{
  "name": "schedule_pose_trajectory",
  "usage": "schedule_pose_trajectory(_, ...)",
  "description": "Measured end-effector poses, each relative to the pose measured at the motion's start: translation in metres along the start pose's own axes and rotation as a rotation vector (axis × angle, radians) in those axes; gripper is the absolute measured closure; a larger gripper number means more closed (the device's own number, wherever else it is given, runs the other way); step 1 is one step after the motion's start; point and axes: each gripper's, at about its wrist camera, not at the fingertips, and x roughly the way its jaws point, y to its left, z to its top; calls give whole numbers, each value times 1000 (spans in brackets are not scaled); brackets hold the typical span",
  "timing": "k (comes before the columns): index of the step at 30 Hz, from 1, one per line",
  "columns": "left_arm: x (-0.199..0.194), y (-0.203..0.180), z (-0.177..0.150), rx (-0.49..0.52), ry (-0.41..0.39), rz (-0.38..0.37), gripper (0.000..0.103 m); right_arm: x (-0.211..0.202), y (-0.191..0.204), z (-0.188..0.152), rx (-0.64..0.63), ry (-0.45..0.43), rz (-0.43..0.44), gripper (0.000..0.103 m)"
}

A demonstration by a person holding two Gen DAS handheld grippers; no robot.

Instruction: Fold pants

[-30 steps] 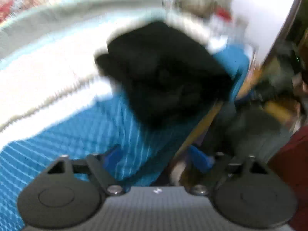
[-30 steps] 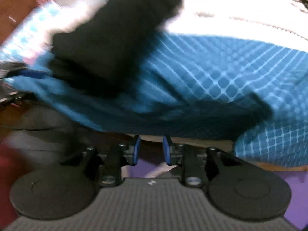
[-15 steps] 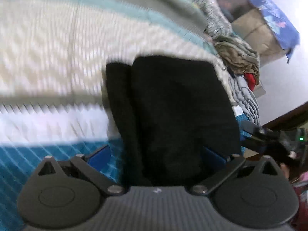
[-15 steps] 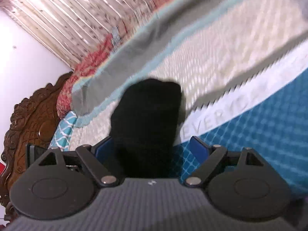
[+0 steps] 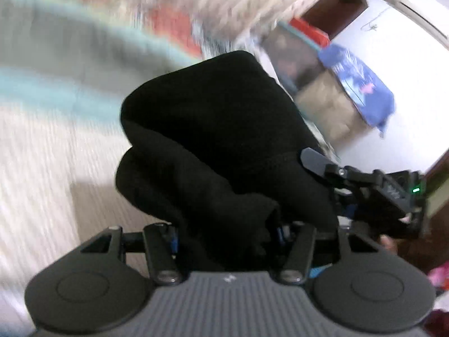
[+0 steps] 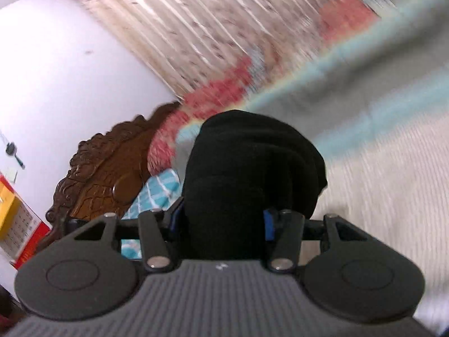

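Setting: bedroom; a bed with a striped bedspread (image 5: 42, 146) in cream, grey and pale teal, a carved wooden headboard (image 6: 106, 168) off to the left of the right-hand jaws, a pleated curtain (image 6: 196, 28) behind. Background blurred in both views.

Item 1, left gripper (image 5: 226, 234): jaws closed onto a thick bunch of the black pants (image 5: 219, 140). The cloth fills the gap between the blue pads and rises straight ahead of the jaws as a rounded, layered bundle, clear of the bedspread beneath it.

Item 2, right gripper (image 6: 221, 220): jaws clamped on the same pants (image 6: 252, 168), gap packed with stacked folds. Bundle stands directly forward of the fingertips, its rolled layers visible edge-on.

Item 3, relation between the two: in the left wrist view the right gripper (image 5: 350, 179) sits just to the right of the left jaws, touching the same edge of the bundle. Both hold one short side; judged from this, the bundle's long axis runs forward, away from both sets of jaws, neither hand notably nearer.

Item 4, judgement: the fold appears well advanced, with the bundle carried rather than laid. The next move likely calls for lowering it forward onto the bedspread, both hands level.

Item 5, beyond the jaws, right side: boxes under a blue cloth (image 5: 362, 90), against a white wall.
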Motion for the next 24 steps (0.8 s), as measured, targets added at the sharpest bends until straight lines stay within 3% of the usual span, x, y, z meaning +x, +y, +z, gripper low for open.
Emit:
schedule_pose_trajectory(3,23,18,53,51,-50,112,49,59,-15,46,-64,-39,-9,48)
schedule_pose_trajectory(6,61,47,91,62,-51,236,49,113,-56,67,-64,-77,-45,48)
schedule_pose_trajectory(10,124,94,102,24,30,368,49,138,-127,40,103,-111,-132,48)
schedule_pose_trajectory(13,168,131,82,-22,166,476,49,159,-174,2,269,-50,-271,46)
schedule_pose_trajectory(14,171,137,73,-39,149,496,35,157,-182,-12,292,-50,-304,38)
schedule_pose_trajectory(15,166,138,68,-53,108,503,25,150,-184,-19,302,-67,-284,34)
schedule_pose_trajectory(17,152,140,63,-82,82,492,25,137,-176,-16,273,-70,-290,29)
schedule_pose_trajectory(21,114,119,52,-147,11,519,25,111,-137,-10,72,-102,-407,29)
schedule_pose_trajectory(24,84,89,37,-100,-10,603,21,88,-113,-25,0,-90,-432,22)
